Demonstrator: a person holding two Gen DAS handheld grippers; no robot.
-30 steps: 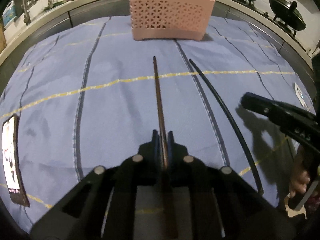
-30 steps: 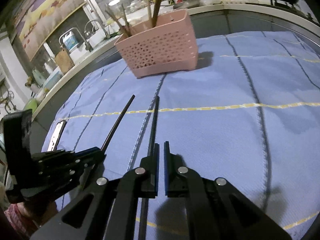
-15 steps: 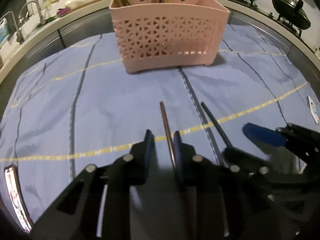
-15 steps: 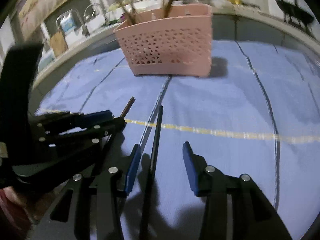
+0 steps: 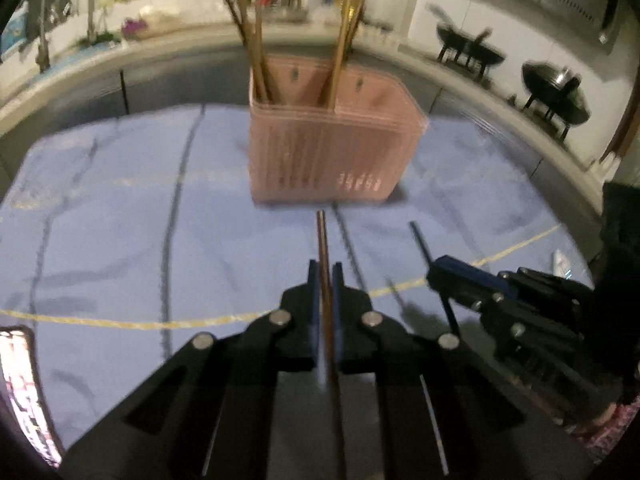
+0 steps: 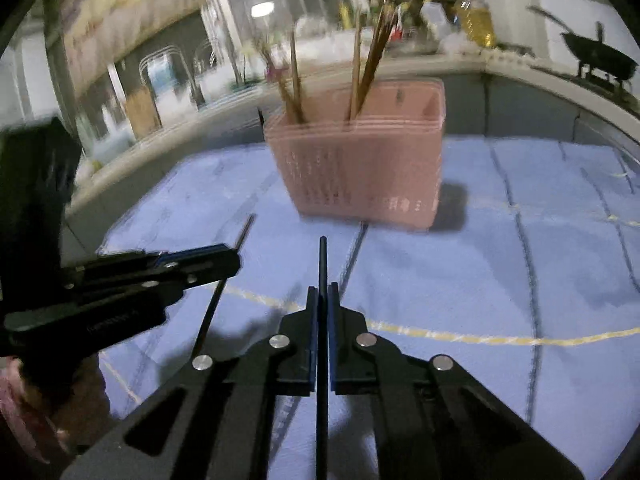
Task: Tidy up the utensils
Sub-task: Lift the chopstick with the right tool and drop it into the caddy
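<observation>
So the left tool (image 5: 325,276) is clamped on a thin brown wooden chopstick (image 5: 322,236), dead centre of its frame. The right tool (image 6: 323,298) just squeezed shut on a slim black chopstick (image 6: 322,260). Both point up-frame at the pink perforated plastic utensil basket (image 6: 360,168) standing on the bench's blue striped cloth (image 6: 520,264).

Two low wrist views facing the basket

Each looks forward and down over blue cloth (image 5: 120,240); both share the nearby pink basket (image 5: 332,152) (image 6: 360,172), each catching the other gripper.
</observation>
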